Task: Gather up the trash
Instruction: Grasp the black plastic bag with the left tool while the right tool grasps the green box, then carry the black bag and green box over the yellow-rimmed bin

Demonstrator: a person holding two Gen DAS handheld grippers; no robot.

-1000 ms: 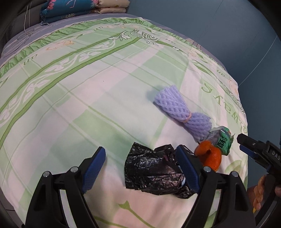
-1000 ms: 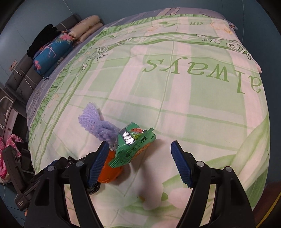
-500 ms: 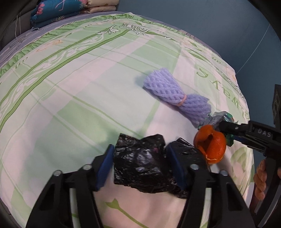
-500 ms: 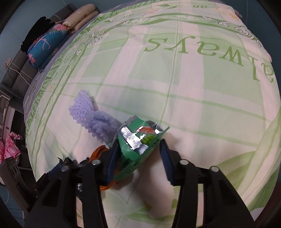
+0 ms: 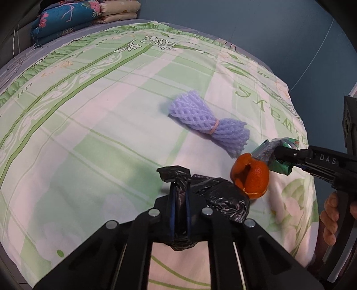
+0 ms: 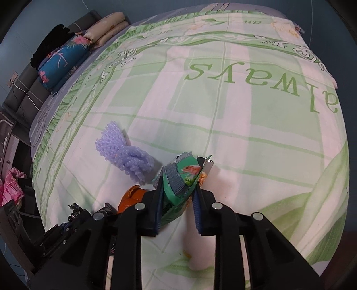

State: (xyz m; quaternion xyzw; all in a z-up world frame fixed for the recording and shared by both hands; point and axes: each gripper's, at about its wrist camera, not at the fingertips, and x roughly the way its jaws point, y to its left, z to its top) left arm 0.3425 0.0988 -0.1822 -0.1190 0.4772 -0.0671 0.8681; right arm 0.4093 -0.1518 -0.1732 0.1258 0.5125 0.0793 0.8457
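Observation:
My left gripper is shut on a crumpled black plastic bag lying on the green-and-white bedsheet. An orange peel lies just right of the bag and shows partly in the right wrist view. My right gripper is shut on a green snack wrapper; it enters the left wrist view from the right, holding the wrapper behind the peel. A purple foam fruit net lies farther back on the bed, also in the right wrist view.
Folded blankets and pillows are stacked at the far head of the bed, also in the right wrist view. A blue wall rises behind the bed. The bed edge drops off at the right.
Both grippers have closed: the left from wide open onto the black bag, the right from wide open onto the green wrapper. Both have moved slightly forward.

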